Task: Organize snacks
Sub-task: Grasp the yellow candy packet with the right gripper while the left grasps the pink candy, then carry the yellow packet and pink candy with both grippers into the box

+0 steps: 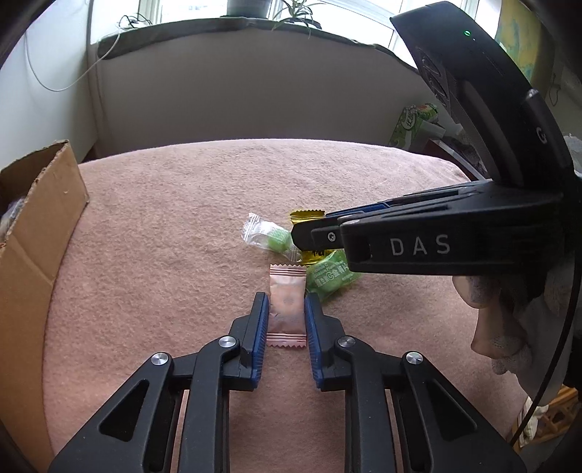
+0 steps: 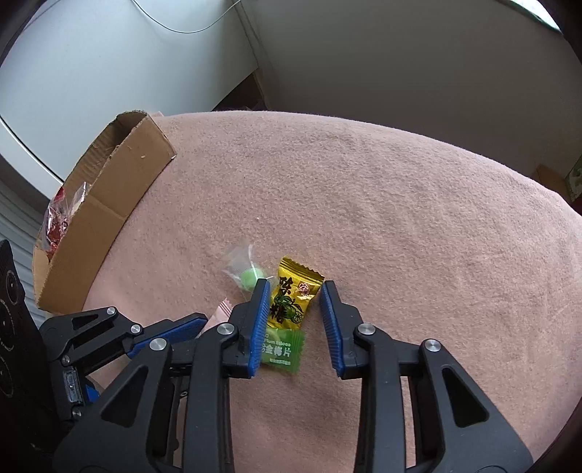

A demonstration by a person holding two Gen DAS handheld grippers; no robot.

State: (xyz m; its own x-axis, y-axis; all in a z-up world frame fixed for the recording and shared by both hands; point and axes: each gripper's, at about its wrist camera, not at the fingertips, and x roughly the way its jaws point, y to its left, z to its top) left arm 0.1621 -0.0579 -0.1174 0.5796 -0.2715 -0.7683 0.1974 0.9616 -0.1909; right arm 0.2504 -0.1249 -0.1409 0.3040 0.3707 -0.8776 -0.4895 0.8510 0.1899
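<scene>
Soft, even daylight comes from the window [image 1: 152, 9] well beyond the left gripper [image 1: 286, 309]; the glass is blown out white. Shadows on the cloth [image 1: 174, 225] beneath the fingers are faint. Both views are sharp at centre, with strong fisheye bending and dark vignetted corners.

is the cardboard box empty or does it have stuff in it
Not empty. The open-topped cardboard box at the blanket's edge shows a red, clear-wrapped snack packet inside; how full it is cannot be told.

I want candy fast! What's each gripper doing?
Left gripper: shut on the pink candy.
Right gripper: open around the yellow candy.
</scene>
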